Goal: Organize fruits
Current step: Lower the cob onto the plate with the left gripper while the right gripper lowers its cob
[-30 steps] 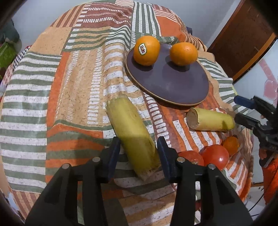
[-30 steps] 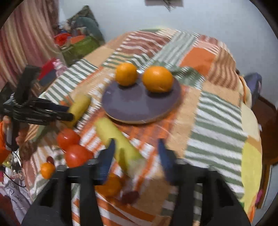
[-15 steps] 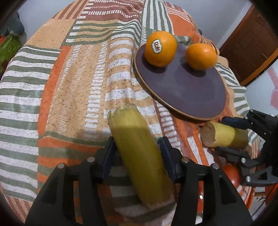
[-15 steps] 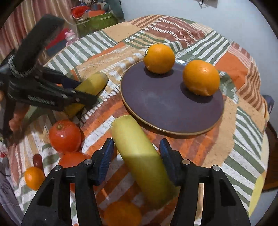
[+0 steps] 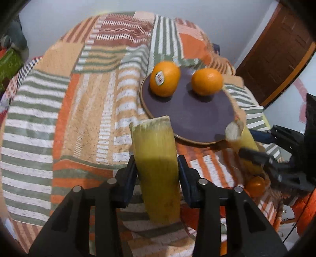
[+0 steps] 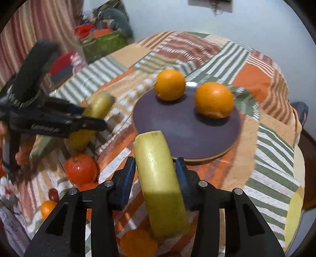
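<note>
- Left gripper [image 5: 158, 170] pinches a yellow stalk piece [image 5: 157, 168]; its cut end reaches the purple plate [image 5: 189, 116]
- Right gripper [image 6: 156, 174] pinches a second yellow stalk piece [image 6: 160, 178]; two oranges [image 6: 169, 84] sit on the plate

A round table [image 5: 83, 110] draped in a patchwork cloth of orange, green, white and rust stripes fills the middle of the room. Behind it rises a plain pale blue-grey wall [image 6: 197, 17] under even indoor light. A dark brown panelled wooden door [image 5: 280, 59] stands to one side. On the other side hangs a pink-and-cream striped curtain [image 6: 35, 29], beside a bright green bag [image 6: 104, 42] heaped with colourful clutter.
</note>
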The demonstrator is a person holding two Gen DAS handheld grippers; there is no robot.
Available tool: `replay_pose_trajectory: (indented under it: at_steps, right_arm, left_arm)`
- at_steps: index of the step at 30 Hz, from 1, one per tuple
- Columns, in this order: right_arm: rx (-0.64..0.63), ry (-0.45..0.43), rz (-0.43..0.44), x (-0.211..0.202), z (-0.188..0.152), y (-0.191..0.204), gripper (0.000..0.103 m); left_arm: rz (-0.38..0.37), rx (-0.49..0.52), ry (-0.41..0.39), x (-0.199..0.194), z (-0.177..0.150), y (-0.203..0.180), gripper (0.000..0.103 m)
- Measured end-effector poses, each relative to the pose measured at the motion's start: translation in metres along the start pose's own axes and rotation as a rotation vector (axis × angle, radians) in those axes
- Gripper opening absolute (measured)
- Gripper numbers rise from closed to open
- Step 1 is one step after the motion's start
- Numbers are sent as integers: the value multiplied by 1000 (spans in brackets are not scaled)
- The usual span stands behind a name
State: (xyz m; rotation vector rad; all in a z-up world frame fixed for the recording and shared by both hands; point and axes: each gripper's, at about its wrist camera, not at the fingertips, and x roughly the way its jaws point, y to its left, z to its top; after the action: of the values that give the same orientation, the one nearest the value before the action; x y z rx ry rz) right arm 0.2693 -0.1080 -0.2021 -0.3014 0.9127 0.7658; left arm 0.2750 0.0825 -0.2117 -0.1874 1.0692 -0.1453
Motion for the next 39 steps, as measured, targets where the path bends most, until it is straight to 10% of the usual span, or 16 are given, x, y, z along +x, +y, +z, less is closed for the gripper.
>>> replay_pose_trajectory:
  at_steps: [19,39]
  right_arm:
    - [170,-236,-95,-62,19,-26,36]
    - [131,-175,-48,-11,36,-34,36]
  left_arm:
    - [5,73,-139,-51,18,-28,37]
    - [17,163,-51,17,55,-51,37]
